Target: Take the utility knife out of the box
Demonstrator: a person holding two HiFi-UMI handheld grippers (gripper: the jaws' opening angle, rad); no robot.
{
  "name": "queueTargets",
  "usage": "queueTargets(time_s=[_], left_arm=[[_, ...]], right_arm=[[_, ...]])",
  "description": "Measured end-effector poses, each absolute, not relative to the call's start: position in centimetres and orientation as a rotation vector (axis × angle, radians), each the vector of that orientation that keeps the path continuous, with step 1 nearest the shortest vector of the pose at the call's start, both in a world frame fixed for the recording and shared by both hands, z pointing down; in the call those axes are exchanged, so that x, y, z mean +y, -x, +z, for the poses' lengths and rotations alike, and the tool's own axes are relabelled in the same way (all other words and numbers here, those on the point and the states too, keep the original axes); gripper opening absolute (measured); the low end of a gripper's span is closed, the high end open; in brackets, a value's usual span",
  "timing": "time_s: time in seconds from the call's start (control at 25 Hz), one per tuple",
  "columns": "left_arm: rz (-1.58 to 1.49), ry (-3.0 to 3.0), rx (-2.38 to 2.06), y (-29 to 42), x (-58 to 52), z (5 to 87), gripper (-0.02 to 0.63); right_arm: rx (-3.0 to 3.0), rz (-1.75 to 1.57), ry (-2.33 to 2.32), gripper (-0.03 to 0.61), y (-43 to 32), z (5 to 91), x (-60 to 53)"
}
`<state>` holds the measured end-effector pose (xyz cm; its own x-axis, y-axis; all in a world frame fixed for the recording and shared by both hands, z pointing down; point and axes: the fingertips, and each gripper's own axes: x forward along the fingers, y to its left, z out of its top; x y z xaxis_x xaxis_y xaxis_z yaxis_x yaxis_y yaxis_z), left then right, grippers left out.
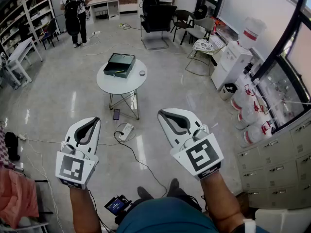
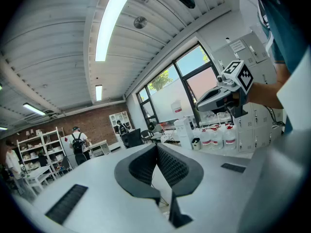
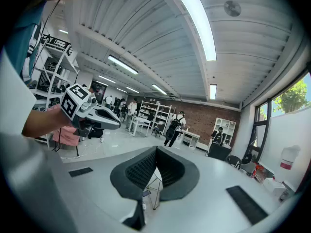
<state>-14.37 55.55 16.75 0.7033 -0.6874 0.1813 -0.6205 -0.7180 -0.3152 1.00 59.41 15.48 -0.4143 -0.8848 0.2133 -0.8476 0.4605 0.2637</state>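
A dark open box (image 1: 119,64) lies on a small round white table (image 1: 127,84) some way ahead of me on the floor. A thin yellowish item shows inside the box, too small to tell apart as the utility knife. My left gripper (image 1: 94,120) and my right gripper (image 1: 162,112) are held up side by side, well short of the table. Both are shut with nothing between the pads. In the left gripper view the left gripper (image 2: 156,146) has its tips together, and the right gripper (image 2: 221,95) shows beside it. In the right gripper view the right gripper (image 3: 156,149) is likewise shut.
A small grey object (image 1: 142,73) sits on the table's right side. Cables and a power strip (image 1: 125,131) lie on the floor under the table. Beyond stand an office chair (image 1: 158,21) and a person with a backpack (image 1: 75,8). Water jugs (image 1: 245,113) and cabinets (image 1: 286,164) line the right.
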Motion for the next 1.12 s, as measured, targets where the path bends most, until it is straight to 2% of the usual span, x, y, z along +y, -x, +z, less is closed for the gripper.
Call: queueTargets(time_s=[0.8, 1.12], left_arm=[[-0.419, 2.693, 1.019, 16.8, 51.5, 17.8, 0.018], [-0.478, 2.667, 1.121, 16.6, 46.6, 19.7, 0.018]], right_arm=[[-2.448, -0.217, -1.450, 0.038, 1.9, 15.4, 55.0], [-2.472, -0.202, -1.396, 0.038, 0.3, 17.0, 48.5]])
